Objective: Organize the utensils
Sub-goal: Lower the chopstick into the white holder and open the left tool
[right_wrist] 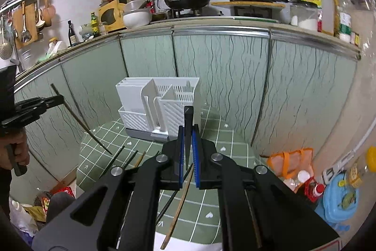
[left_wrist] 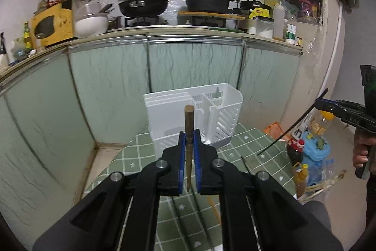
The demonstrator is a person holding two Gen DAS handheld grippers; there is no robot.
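A white slotted utensil holder (left_wrist: 195, 114) stands at the far side of a small table with a green checked cloth (left_wrist: 141, 157); it also shows in the right wrist view (right_wrist: 162, 105). My left gripper (left_wrist: 189, 133) is shut on a brown wooden chopstick (left_wrist: 188, 131), held above the table in front of the holder. My right gripper (right_wrist: 188, 131) is shut on a black chopstick (right_wrist: 188, 124), near the holder's right front. In the left wrist view the right gripper (left_wrist: 322, 105) holds that black chopstick (left_wrist: 293, 124) slanting down. Several loose chopsticks (right_wrist: 178, 204) lie on the cloth.
Green cabinet doors (left_wrist: 195, 67) stand behind the table under a cluttered counter with pans (left_wrist: 143, 5). Bottles (left_wrist: 296, 152), a blue container (left_wrist: 315, 149) and an orange bag (right_wrist: 291, 161) sit on the floor to the right. Bags (right_wrist: 44, 201) lie on the floor at left.
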